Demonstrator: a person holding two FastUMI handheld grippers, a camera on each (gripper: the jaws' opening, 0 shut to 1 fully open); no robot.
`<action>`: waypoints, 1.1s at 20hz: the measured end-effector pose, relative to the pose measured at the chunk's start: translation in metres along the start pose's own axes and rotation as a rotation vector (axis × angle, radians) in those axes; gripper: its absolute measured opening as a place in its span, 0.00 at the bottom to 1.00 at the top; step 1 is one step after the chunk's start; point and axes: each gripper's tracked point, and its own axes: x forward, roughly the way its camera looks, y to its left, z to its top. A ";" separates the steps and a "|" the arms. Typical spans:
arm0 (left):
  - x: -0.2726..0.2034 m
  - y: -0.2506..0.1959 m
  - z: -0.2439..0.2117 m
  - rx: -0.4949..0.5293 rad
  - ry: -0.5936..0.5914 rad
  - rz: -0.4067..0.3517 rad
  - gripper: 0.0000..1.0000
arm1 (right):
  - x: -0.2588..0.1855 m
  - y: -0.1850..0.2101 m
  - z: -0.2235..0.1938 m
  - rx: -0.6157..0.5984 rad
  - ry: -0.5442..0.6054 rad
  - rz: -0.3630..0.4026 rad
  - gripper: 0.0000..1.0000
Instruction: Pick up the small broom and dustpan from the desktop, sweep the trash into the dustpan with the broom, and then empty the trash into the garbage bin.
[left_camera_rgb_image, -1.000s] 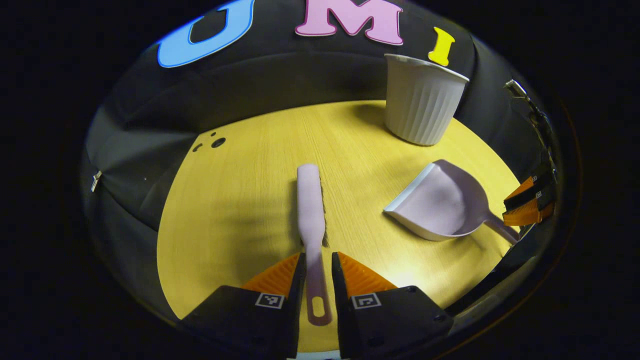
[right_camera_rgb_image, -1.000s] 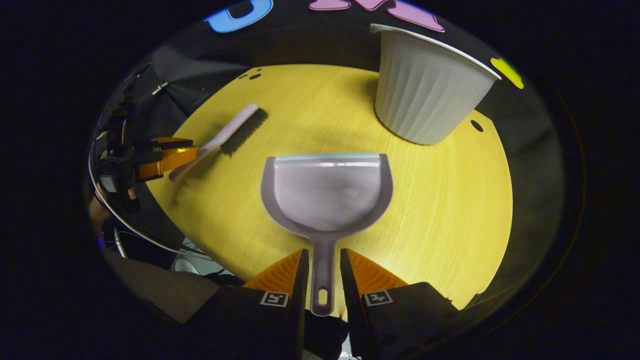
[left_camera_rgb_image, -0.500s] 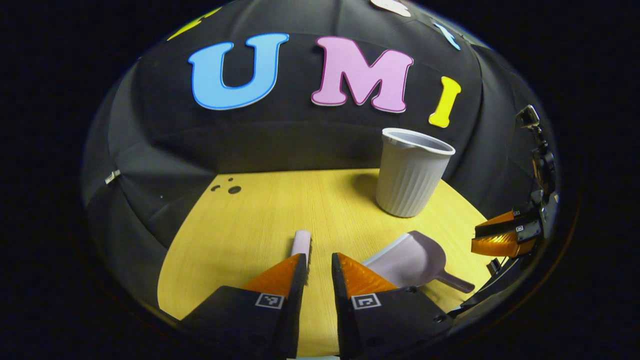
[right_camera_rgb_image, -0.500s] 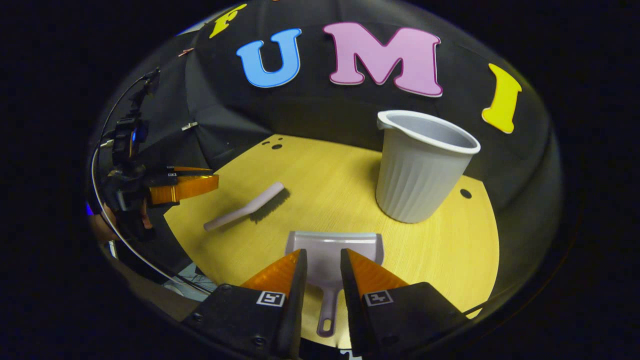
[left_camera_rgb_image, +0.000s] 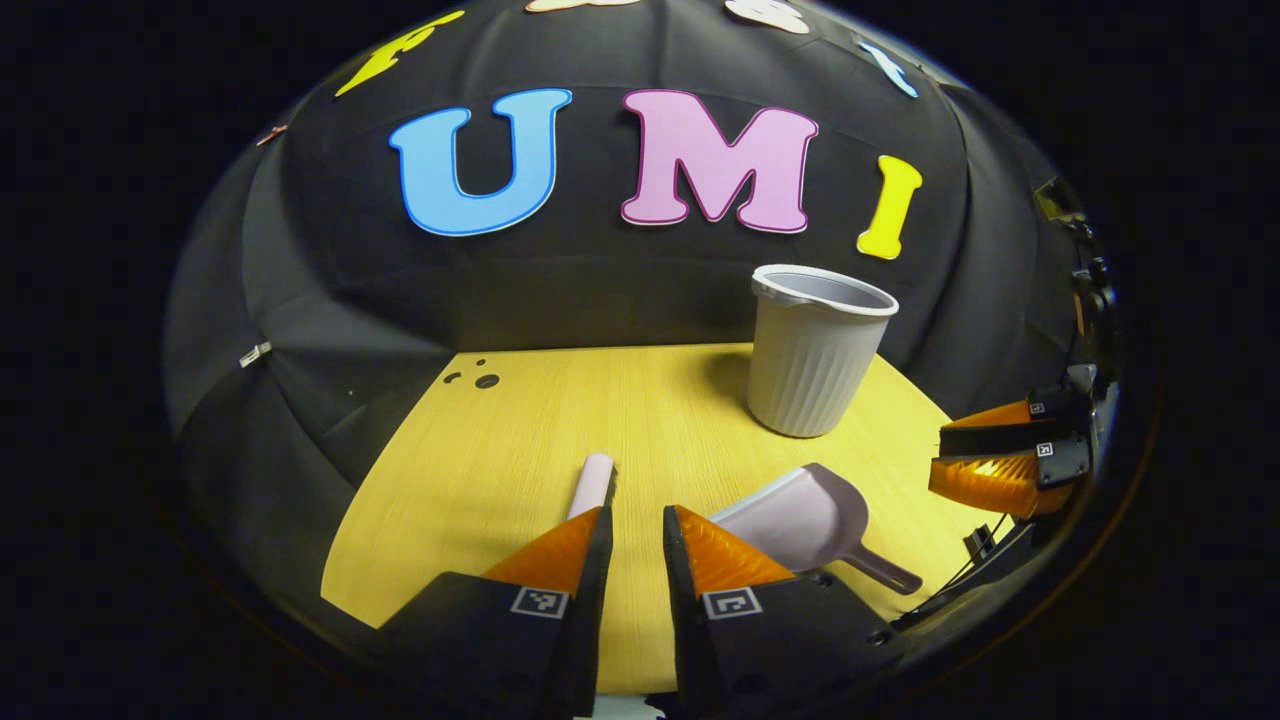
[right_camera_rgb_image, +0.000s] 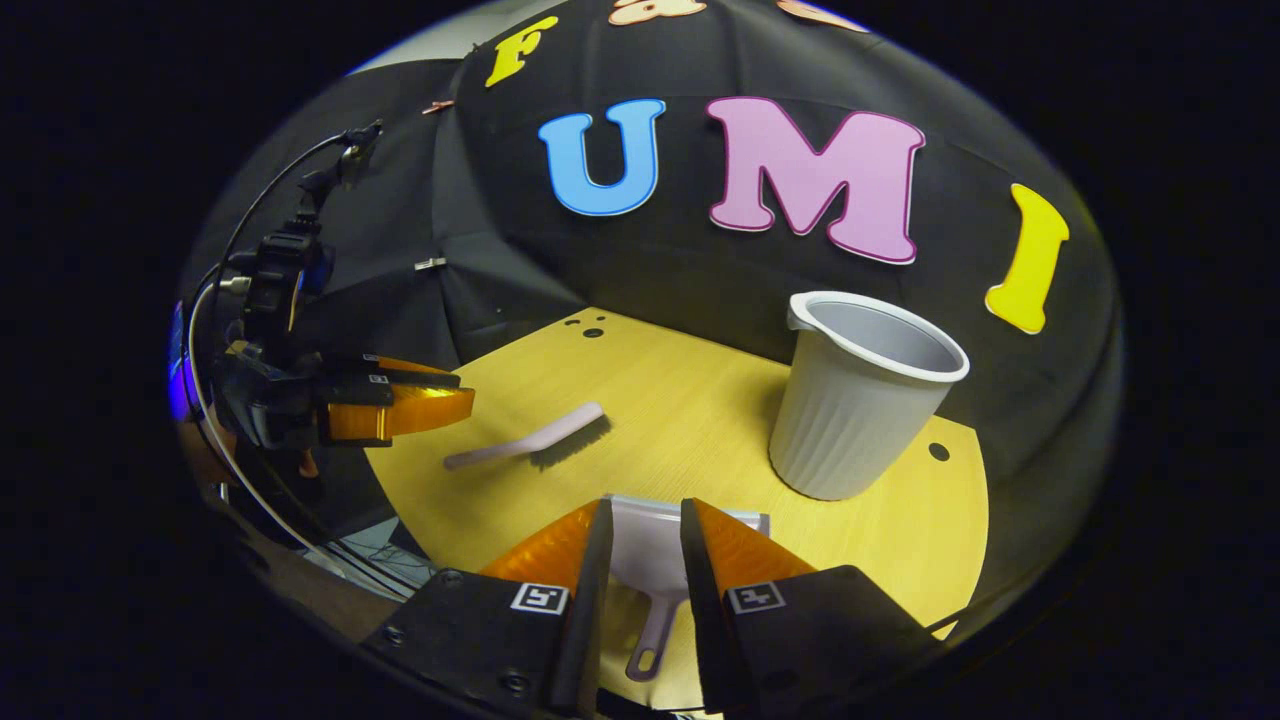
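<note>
Left gripper view takes in the yellow wooden desktop (left_camera_rgb_image: 520, 440), its far edge meeting the black cloth wall. Standing upright toward the far right of the desktop is the pale ribbed garbage bin (left_camera_rgb_image: 812, 358), open at the top. Nearer, to the right, the lilac dustpan (left_camera_rgb_image: 800, 515) lies flat on the wood with its handle pointing right. The small broom (left_camera_rgb_image: 591, 485) lies on the wood ahead, its far end peeking out above the left gripper (left_camera_rgb_image: 636, 530), whose fingers stand slightly parted with bare desktop between them, gripping nothing. At the right edge of that view the right gripper (left_camera_rgb_image: 1000, 460) hangs sideways beyond the dustpan's handle. Right gripper view shows the same desktop (right_camera_rgb_image: 700, 400) with the garbage bin (right_camera_rgb_image: 860, 405) upright on the right, well apart from the broom (right_camera_rgb_image: 540, 440), which lies bristles-down on the left side. The dustpan (right_camera_rgb_image: 650, 550) lies on the wood with its handle visible in the gap between the right gripper (right_camera_rgb_image: 640, 530) and its fingers, which are a little apart and do not appear to touch it. The left gripper (right_camera_rgb_image: 400, 405) hovers near the broom's handle end, clear of it.
</note>
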 end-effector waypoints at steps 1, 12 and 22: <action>-0.001 -0.002 -0.001 -0.006 0.003 0.007 0.31 | 0.002 0.000 -0.001 -0.010 0.010 0.012 0.43; -0.008 0.006 -0.012 -0.025 0.018 0.072 0.38 | 0.006 -0.007 -0.002 -0.046 0.011 0.037 0.44; 0.000 0.006 -0.012 -0.021 0.026 0.052 0.34 | 0.017 -0.012 0.001 -0.055 0.019 -0.006 0.41</action>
